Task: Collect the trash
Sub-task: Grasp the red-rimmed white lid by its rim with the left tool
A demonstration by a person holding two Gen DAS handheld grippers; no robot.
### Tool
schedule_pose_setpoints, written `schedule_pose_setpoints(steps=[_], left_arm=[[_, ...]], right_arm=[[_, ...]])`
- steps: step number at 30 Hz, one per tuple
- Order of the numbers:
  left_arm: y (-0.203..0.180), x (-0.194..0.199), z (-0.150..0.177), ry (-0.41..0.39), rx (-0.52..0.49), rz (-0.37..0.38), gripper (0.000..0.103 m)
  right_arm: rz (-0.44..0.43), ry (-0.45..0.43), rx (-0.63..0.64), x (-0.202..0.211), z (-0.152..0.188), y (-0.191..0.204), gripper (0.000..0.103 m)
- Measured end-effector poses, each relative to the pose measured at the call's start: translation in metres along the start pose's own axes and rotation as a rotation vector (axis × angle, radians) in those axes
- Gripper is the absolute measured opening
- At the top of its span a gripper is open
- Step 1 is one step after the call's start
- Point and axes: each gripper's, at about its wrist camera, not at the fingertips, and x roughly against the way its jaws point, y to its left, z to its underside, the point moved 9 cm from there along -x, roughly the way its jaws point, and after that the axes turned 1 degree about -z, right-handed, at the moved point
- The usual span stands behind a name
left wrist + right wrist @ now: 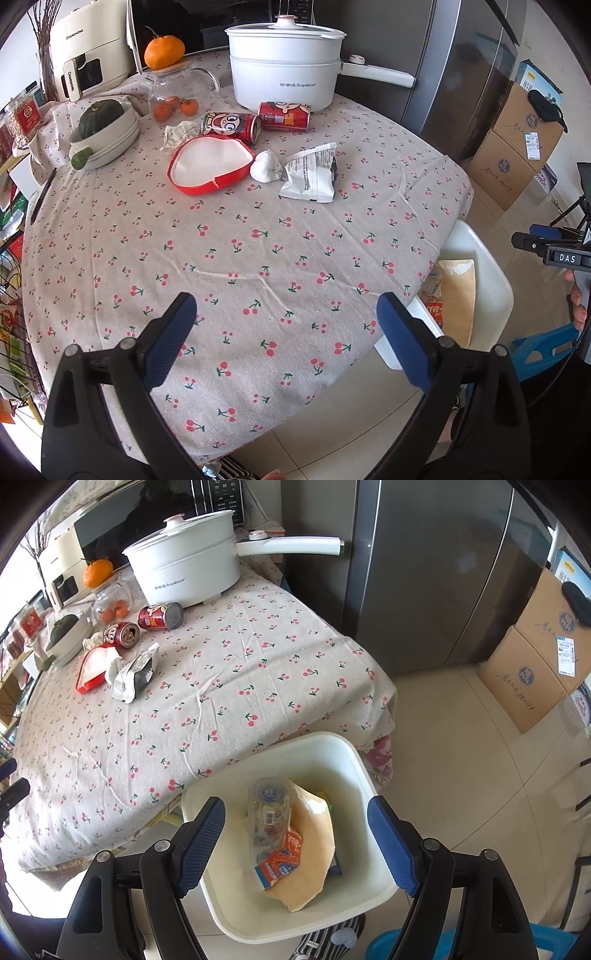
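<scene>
Right gripper [295, 829] hangs open over white bin [376, 882] w/ clear bottle [267, 812], orange wrapper [282, 862], brown paper [314, 849] inside. Bin stands just beside tabletop [221, 701] near edge; two cans [160, 616] near far edge.

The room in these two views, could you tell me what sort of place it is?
Most likely a home kitchen or dining corner: a table under a cherry-print tablecloth carries a white electric cooking pot, a tall steel refrigerator stands behind it, and a microwave sits by the wall.
</scene>
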Motion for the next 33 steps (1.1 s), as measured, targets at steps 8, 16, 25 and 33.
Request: schedule_pose_setpoints(steps=[8, 16, 25, 33], left_arm=[[0.033, -0.035, -0.031, 0.007, -0.011, -0.114, 0.098], [0.079, -0.063, -0.069, -0.021, 0.018, -0.092, 0.094], [0.052, -0.126, -0.081, 0.074, -0.338, -0.111, 0.05], [0.061, -0.153, -0.089, 0.1, -0.389, -0.192, 0.025]], right_arm=[[-0.015, 0.003, 0.048, -0.017, -0.029, 0.032, 0.083], [-0.06, 0.027, 0.126, -0.051, -0.07, 0.094, 0.083], [-0.109, 0.1, 0.127, -0.096, -0.09, 0.147, 0.083], [-0.09, 0.109, 0.112, -0.115, -0.097, 0.147, 0.083]])
